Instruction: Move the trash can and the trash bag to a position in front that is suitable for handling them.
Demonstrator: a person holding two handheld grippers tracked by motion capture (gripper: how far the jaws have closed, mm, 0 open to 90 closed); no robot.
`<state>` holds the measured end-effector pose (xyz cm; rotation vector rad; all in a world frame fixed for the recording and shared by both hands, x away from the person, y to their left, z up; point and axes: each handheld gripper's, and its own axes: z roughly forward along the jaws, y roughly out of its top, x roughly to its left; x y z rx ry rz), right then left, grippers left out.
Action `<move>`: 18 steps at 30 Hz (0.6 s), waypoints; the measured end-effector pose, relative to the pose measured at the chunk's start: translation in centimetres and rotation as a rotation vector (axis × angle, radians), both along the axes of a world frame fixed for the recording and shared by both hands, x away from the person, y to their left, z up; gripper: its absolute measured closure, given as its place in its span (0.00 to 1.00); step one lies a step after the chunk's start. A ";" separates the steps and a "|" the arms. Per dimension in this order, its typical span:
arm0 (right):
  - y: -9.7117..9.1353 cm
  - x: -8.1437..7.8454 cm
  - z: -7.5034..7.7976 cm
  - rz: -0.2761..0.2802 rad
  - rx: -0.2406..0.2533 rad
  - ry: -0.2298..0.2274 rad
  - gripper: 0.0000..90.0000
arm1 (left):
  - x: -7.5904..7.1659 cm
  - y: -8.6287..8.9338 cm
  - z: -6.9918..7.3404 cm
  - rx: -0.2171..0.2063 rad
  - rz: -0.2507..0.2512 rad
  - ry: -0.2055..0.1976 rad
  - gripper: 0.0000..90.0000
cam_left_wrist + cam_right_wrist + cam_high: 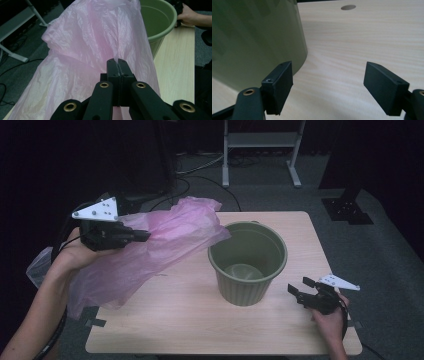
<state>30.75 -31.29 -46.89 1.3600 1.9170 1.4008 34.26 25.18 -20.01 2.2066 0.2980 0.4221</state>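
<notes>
The plastic bag [150,247] is translucent pink; the ribbed bucket [248,262] olive green; the table [200,320] pale wood-grain.

A pale wooden tabletop [190,320] stands on grey carpet [380,245]. Beyond its far edge a white metal stand [260,140] rests on the floor, with black cables [200,180] trailing beside it.

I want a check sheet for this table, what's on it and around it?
Surface: wooden table, bare wood around the bin.
Job's things: pink bag, lifted, its far end at the rim of the green bin; bin upright.
Clutter: nothing seen.
Grippers: left tongs shut on the bag; right tongs open, beside the bin, nothing between them.
Cables: black ones on the floor.
Surroundings: grey floor, white frame, dark behind.
</notes>
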 end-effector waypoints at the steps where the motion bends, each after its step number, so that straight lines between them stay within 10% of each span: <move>1: 0.1 0.3 0.2 -0.006 -0.004 -0.005 0.25 | 0.0 -0.3 0.1 -0.003 -0.006 0.000 1.00; 18: 3.1 8.8 2.2 0.067 -0.007 -0.065 0.25 | -0.1 -5.2 1.7 0.032 -0.192 0.040 1.00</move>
